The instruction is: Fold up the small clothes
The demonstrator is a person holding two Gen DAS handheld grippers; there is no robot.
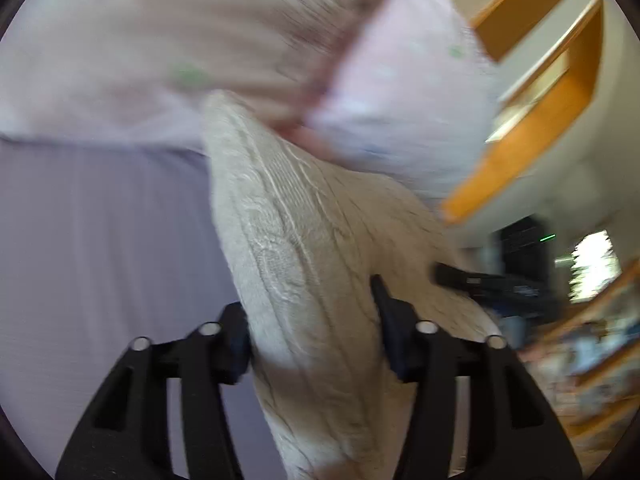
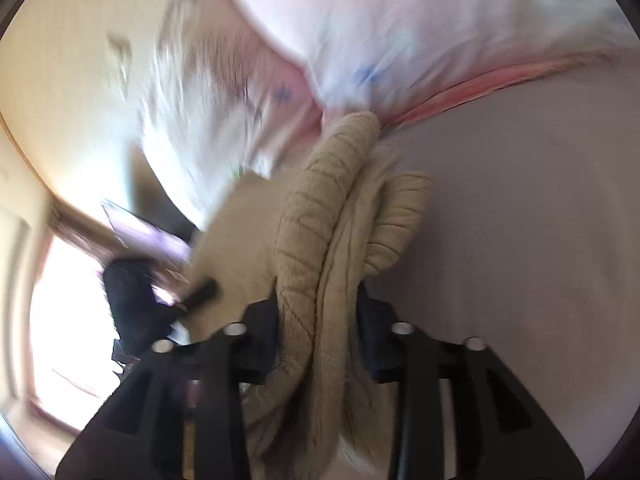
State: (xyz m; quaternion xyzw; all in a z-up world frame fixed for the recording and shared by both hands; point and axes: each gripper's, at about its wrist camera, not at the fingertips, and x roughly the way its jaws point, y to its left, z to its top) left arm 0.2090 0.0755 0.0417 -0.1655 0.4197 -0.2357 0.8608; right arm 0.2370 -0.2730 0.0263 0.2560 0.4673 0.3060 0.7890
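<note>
A cream cable-knit garment [image 1: 304, 240] is held between both grippers. My left gripper [image 1: 310, 308] is shut on a fold of the knit, which runs up and away from the fingers. My right gripper [image 2: 318, 300] is shut on a bunched ribbed part of the same cream garment [image 2: 340, 208], which hangs in thick folds between the fingers. A pale pink printed cloth [image 1: 400, 92] lies behind the knit; it also shows in the right wrist view [image 2: 380, 32]. Both views are motion-blurred.
A lavender bed surface [image 1: 108, 240] lies under the clothes and also shows in the right wrist view [image 2: 520, 240]. A wooden frame [image 1: 540, 120] stands on the right. A dark object [image 2: 132, 300] and a bright window [image 2: 60, 300] are at the left.
</note>
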